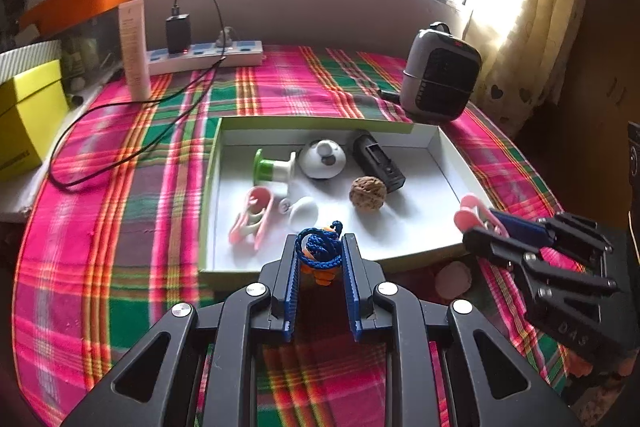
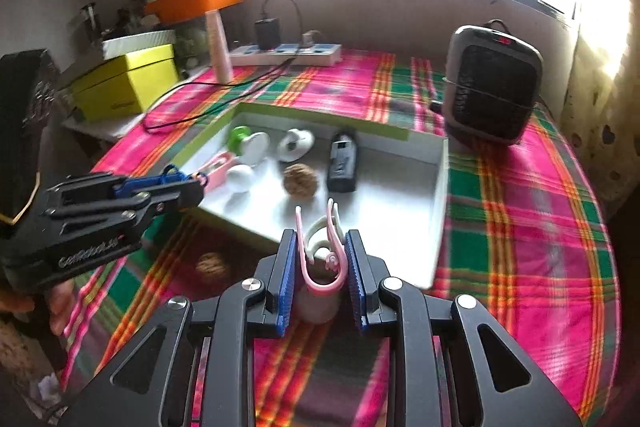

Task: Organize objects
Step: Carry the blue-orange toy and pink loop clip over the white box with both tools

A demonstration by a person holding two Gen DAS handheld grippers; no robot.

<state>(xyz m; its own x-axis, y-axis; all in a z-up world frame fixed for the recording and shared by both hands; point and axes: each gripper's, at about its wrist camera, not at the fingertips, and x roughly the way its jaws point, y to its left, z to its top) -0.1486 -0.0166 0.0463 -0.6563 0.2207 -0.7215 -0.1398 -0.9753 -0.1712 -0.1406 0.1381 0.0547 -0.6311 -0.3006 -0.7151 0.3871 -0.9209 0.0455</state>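
Note:
A white tray with a green rim lies on the plaid cloth. In it are a pink clip, a green spool, a white dome, a black block and a walnut. My left gripper is shut on a blue cord with an orange piece, at the tray's near edge. My right gripper is shut on a pink and white clip, at the tray's near right corner.
A grey heater stands behind the tray on the right. A power strip with a charger and black cable, a cream tube and a yellow box are at the back left. A second walnut lies on the cloth in front of the tray.

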